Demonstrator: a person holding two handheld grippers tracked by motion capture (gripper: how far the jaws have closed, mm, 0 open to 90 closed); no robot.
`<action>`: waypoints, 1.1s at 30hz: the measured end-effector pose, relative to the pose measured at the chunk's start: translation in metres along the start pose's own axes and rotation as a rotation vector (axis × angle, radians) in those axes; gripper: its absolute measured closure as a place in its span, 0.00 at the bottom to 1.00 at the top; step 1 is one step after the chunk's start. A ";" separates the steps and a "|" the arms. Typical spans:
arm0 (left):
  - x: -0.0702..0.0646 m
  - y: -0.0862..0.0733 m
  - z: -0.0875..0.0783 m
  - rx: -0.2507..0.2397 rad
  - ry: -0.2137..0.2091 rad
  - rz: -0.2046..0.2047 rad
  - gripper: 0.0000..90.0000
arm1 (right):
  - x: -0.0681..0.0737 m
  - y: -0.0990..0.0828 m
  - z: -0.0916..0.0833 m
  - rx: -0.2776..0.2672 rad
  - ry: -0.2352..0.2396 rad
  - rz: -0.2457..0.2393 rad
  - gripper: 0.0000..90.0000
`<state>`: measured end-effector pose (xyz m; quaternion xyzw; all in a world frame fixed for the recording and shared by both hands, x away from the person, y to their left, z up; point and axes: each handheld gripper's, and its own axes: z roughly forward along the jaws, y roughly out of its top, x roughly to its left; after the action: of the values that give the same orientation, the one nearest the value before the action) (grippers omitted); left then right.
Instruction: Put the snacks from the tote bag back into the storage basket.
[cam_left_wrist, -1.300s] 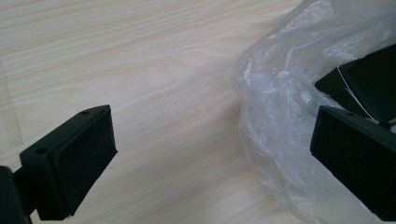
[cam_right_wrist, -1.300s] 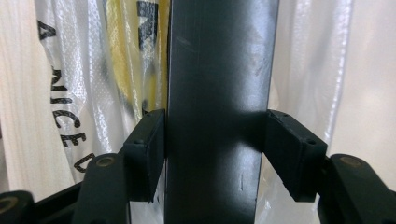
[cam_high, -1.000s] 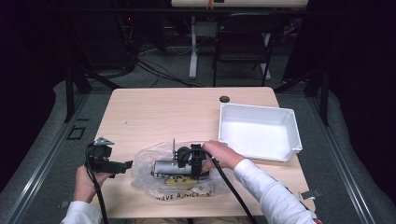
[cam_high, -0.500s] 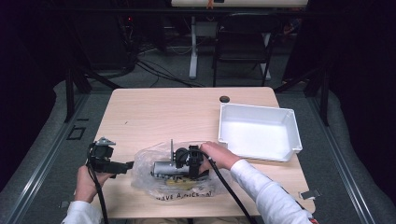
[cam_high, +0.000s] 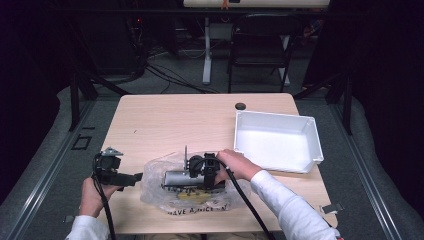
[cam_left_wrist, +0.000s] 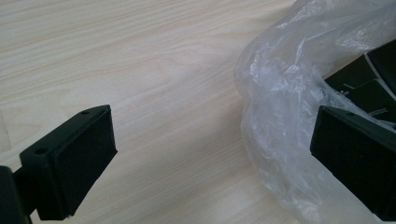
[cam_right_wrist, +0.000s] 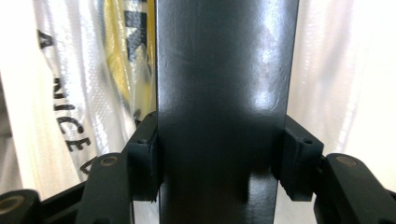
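Observation:
A grey metal cylinder-shaped part (cam_high: 177, 177) lies on a crumpled clear plastic bag (cam_high: 160, 195) with yellow and black print, near the table's front edge. My right gripper (cam_high: 207, 172) comes in from the right and is shut on it. In the right gripper view both pads press the sides of the dark metal body (cam_right_wrist: 224, 70), with the printed bag (cam_right_wrist: 70, 93) behind. My left gripper (cam_high: 135, 177) stands open just left of the bag. In the left gripper view (cam_left_wrist: 210, 154) one jaw rests against the bag's (cam_left_wrist: 280, 93) edge, with nothing gripped.
A white rectangular tray (cam_high: 275, 116) stands empty at the right of the wooden table (cam_high: 175, 120). A small black disc (cam_high: 240, 106) lies near the far edge. A black cable trails from each gripper toward the person.
My right hand and the metal part have shifted slightly toward the near edge. The left gripper has stayed where it was.

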<state>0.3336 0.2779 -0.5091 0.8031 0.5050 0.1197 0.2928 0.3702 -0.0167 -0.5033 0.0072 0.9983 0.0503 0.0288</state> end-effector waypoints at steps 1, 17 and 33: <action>0.000 0.000 0.000 0.001 -0.001 0.000 0.00 | 0.000 -0.001 -0.003 -0.002 0.001 0.002 0.47; 0.001 0.000 0.000 -0.004 -0.003 -0.003 0.00 | 0.000 -0.009 -0.050 -0.072 -0.010 -0.006 0.47; 0.001 0.000 0.001 -0.002 0.000 -0.007 0.00 | -0.007 -0.024 -0.083 -0.096 -0.012 -0.023 0.47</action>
<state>0.3344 0.2783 -0.5101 0.8009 0.5077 0.1190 0.2943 0.3717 -0.0493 -0.4226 -0.0054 0.9946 0.0977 0.0354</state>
